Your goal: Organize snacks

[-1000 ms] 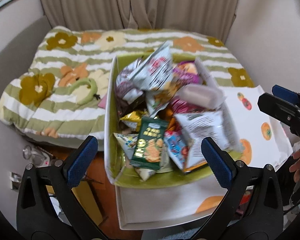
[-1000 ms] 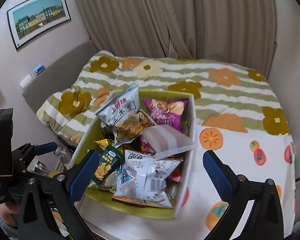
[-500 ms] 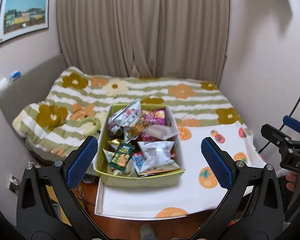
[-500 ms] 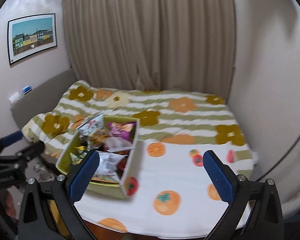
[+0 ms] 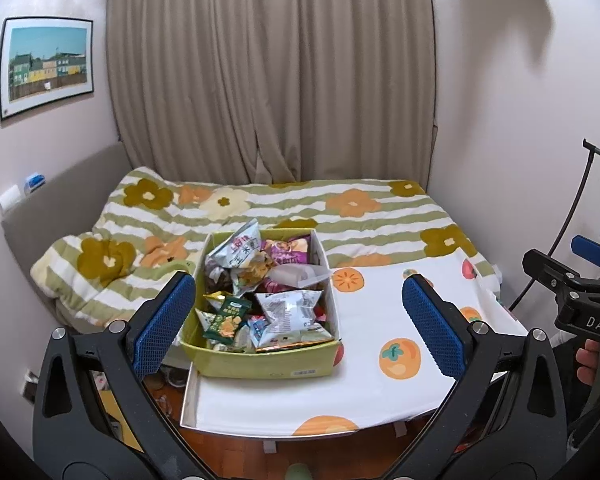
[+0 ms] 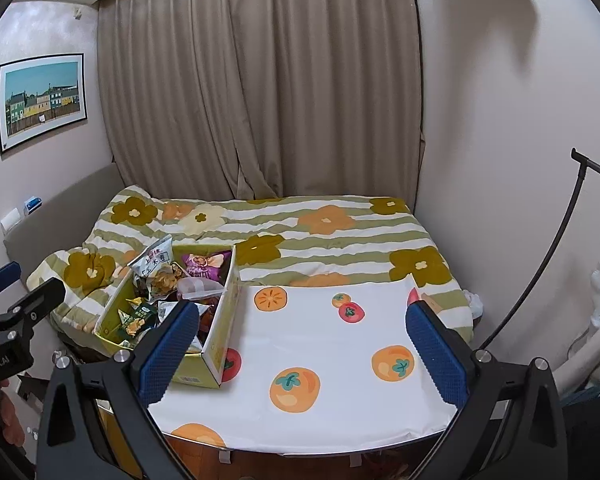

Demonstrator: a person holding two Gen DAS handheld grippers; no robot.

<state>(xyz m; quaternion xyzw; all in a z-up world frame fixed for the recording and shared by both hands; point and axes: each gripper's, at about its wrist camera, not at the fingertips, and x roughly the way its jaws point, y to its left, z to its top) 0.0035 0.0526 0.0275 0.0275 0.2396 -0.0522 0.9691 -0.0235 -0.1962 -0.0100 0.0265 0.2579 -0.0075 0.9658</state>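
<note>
Left wrist view: the box [image 5: 260, 360] of snacks [image 5: 288, 312] sat on the table [image 5: 380, 396], between and beyond the left gripper [image 5: 296, 320] fingers, spread wide. Right gripper [image 6: 300, 348] gaped empty, box at its left finger.

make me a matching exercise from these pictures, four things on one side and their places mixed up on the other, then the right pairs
Things:
1. purple snack bag
2. dark green snack packet
3. framed picture of coloured houses
4. yellow-green cardboard box

Places:
A. on the wall, left of the curtain
B. near front left of the box
C. on the white fruit-print board's left part
D. at the box's far end

Pairs: 1-D, 2-B, 3-A, 4-C
</note>
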